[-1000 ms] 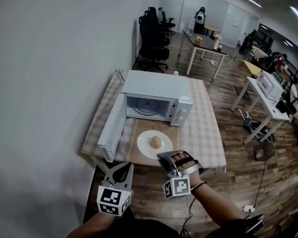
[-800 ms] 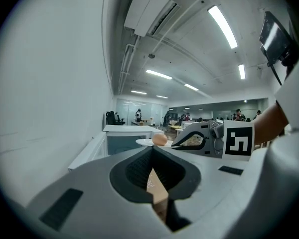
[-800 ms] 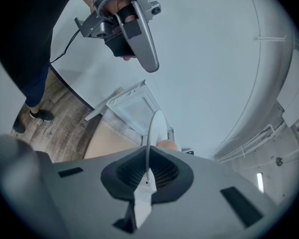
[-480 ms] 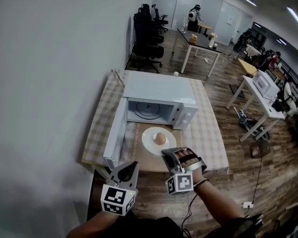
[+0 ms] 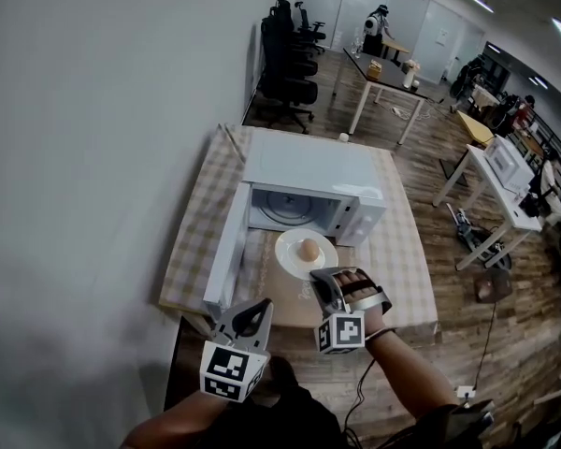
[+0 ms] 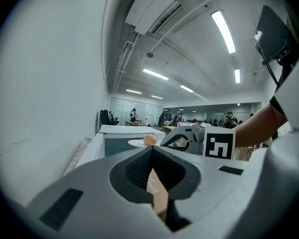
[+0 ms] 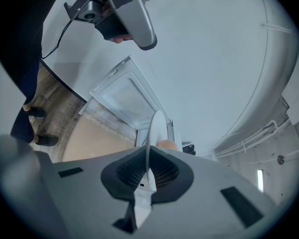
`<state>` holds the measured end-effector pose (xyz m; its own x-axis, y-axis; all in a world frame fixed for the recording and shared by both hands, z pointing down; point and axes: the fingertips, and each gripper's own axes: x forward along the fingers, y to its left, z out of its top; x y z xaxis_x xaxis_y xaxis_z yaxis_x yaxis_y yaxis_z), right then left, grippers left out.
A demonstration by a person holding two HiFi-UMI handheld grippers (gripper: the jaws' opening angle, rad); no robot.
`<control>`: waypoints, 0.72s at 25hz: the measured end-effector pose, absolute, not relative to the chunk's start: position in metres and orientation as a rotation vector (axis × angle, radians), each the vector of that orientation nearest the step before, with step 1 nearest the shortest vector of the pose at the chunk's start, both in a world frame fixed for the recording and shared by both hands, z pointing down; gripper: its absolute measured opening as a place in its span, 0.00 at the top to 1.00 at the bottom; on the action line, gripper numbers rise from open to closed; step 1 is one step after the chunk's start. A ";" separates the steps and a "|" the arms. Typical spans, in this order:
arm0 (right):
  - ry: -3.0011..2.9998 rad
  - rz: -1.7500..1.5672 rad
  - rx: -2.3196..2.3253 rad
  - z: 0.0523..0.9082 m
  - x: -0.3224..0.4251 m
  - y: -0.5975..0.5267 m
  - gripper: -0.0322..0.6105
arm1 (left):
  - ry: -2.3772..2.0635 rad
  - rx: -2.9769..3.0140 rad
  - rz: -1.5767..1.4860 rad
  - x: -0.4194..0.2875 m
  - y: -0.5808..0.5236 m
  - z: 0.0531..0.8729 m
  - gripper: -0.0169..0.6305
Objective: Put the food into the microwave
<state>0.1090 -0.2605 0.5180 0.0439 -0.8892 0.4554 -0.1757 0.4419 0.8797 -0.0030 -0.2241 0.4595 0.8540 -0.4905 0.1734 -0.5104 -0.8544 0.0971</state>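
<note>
A white microwave (image 5: 309, 171) stands on the checked table (image 5: 201, 223) with its door (image 5: 226, 251) swung open to the left. Just before the opening is a white plate (image 5: 290, 253) carrying a round tan piece of food (image 5: 308, 249). My right gripper (image 5: 325, 283) is shut on the plate's near rim (image 7: 157, 126), and the food (image 7: 165, 145) shows just past the jaws. My left gripper (image 5: 258, 307) hangs at the table's front edge, left of the plate, jaws together and nothing in them. From the left gripper view the food (image 6: 149, 140) and the right gripper (image 6: 182, 136) lie ahead.
A wall runs close along the table's left side. Behind the table are black office chairs (image 5: 285, 45) and a white desk (image 5: 393, 78). Another desk (image 5: 500, 171) stands at the right on the wooden floor.
The right gripper has carried the plate and food forward, closer to the microwave opening. The left gripper has also moved forward to the table's edge.
</note>
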 end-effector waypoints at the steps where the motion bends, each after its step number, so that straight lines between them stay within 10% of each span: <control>1: -1.450 -0.720 1.000 0.520 0.111 -0.266 0.92 | -0.788 2.881 0.213 -0.002 -0.227 0.459 0.96; 18: -1.503 -0.723 0.908 0.563 0.152 -0.362 0.92 | -0.879 2.798 0.282 0.034 -0.280 0.471 0.96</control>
<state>0.1519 -0.3616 0.5632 -0.0201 -0.8606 0.5089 -0.1401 0.5064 0.8509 0.0343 -0.2801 0.4709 0.8053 -0.5430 0.2379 -0.5801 -0.8045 0.1278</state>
